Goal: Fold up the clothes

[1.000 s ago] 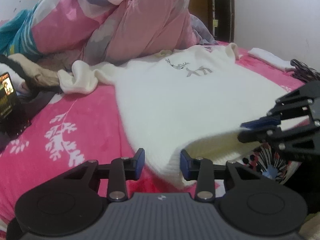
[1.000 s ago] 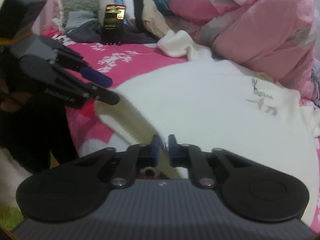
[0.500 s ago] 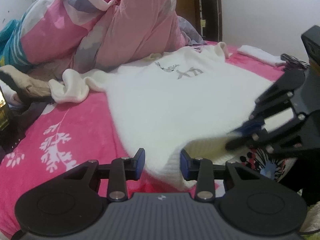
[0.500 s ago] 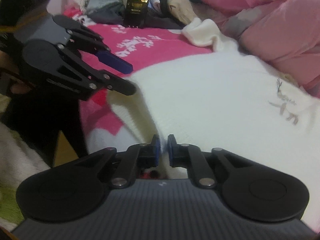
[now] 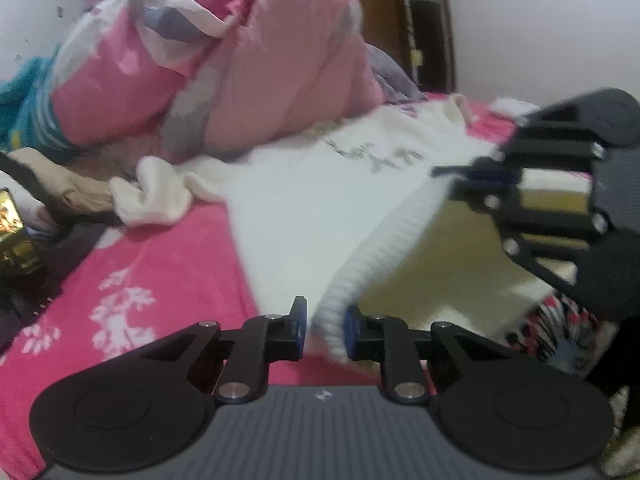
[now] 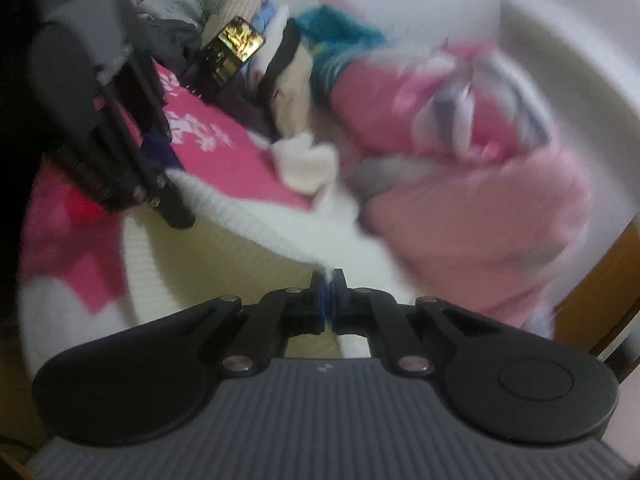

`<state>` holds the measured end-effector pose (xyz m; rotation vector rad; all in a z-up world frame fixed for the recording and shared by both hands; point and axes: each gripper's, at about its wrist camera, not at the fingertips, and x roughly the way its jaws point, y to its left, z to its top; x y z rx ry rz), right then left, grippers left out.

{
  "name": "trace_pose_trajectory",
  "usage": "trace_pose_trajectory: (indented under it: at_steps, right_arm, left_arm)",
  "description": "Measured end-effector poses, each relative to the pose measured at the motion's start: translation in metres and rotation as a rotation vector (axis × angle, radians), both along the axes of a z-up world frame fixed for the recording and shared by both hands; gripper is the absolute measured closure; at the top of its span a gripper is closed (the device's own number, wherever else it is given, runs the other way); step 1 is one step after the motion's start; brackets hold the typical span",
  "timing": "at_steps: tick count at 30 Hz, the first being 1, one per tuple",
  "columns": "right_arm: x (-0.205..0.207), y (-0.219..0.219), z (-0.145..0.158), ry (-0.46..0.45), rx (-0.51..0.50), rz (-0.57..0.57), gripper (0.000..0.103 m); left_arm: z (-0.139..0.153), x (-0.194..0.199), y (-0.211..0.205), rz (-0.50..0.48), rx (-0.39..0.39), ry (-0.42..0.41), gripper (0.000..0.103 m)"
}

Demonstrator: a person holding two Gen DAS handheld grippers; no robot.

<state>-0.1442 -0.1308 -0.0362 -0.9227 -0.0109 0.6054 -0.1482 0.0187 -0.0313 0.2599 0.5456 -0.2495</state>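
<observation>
My right tongs [image 6: 328, 294] are clamped on the ribbed hem of the white knitted sweater [image 5: 320, 208], which spreads across the frame's centre on the pink floral bedspread [image 5: 160, 264]. My left tongs [image 5: 324, 328] stand parted, the raised hem [image 5: 340, 316] between their fingers. A pink quilt [image 5: 256, 60] is heaped upper left.
</observation>
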Motion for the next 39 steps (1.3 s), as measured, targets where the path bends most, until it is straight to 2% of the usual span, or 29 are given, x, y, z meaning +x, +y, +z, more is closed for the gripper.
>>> trace_pose_trajectory:
  at_steps: [2,4,8,10,12,15,20,29,39]
  right_arm:
    - [-0.005,-0.003,-0.013,0.010,-0.069,0.039,0.102]
    - [-0.010,-0.008,-0.022,0.048,-0.110,0.068,0.102]
    - [-0.016,-0.017,-0.018,0.137,-0.100,0.097,0.102]
    - [-0.018,-0.018,-0.021,0.154,-0.111,0.107,0.102]
    - [-0.020,-0.018,-0.024,0.169,-0.124,0.117,0.102]
    - [-0.021,-0.019,-0.027,0.183,-0.126,0.122,0.102]
    - [-0.020,-0.021,-0.025,0.209,-0.108,0.124,0.102]
    - [-0.019,-0.018,-0.023,0.208,-0.155,0.144,0.102]
    - [-0.017,-0.017,-0.021,0.213,-0.174,0.144,0.102]
  left_arm:
    - [-0.005,0.000,-0.003,-0.001,0.032,0.011,0.084]
    - [-0.007,-0.001,0.001,0.001,0.020,0.039,0.084]
    - [-0.010,-0.003,0.011,0.004,-0.012,0.097,0.071]
    - [-0.012,-0.004,0.016,0.006,-0.028,0.126,0.065]
    - [-0.010,-0.003,0.026,0.027,-0.089,0.166,0.060]
    - [-0.006,-0.005,0.035,0.035,-0.151,0.177,0.057]
    - [0.002,-0.009,0.051,0.047,-0.251,0.191,0.056]
    - [0.016,-0.016,0.079,0.068,-0.431,0.214,0.056]
    - [0.000,0.005,0.038,0.035,-0.250,0.231,0.056]
